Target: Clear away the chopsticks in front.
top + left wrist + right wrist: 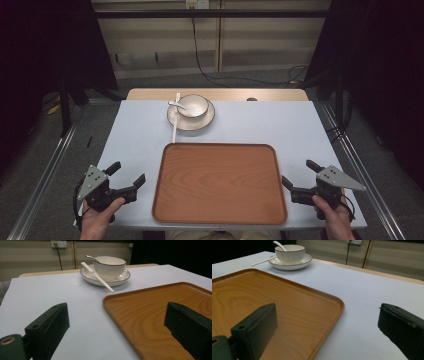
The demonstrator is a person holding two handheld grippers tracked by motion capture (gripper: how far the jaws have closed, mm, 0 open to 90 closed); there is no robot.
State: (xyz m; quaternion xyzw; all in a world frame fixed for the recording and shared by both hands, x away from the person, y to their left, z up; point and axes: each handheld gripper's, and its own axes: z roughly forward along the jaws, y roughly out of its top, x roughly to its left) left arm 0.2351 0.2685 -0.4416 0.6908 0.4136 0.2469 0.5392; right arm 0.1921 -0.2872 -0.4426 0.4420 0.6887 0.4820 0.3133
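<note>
both claws, left claw (128,174) and right claw (300,173), gape empty beside the bare rectangular wooden tray (219,182), likely about to fetch the white ceramic bowl (193,105) beyond

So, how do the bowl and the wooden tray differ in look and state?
The bowl is white, round and deep; the wooden tray is brown, rectangular and shallow. The bowl stands on a plate and holds a spoon; the tray lies bare on the table, with nothing in it. Neither is touched by a gripper.
</note>
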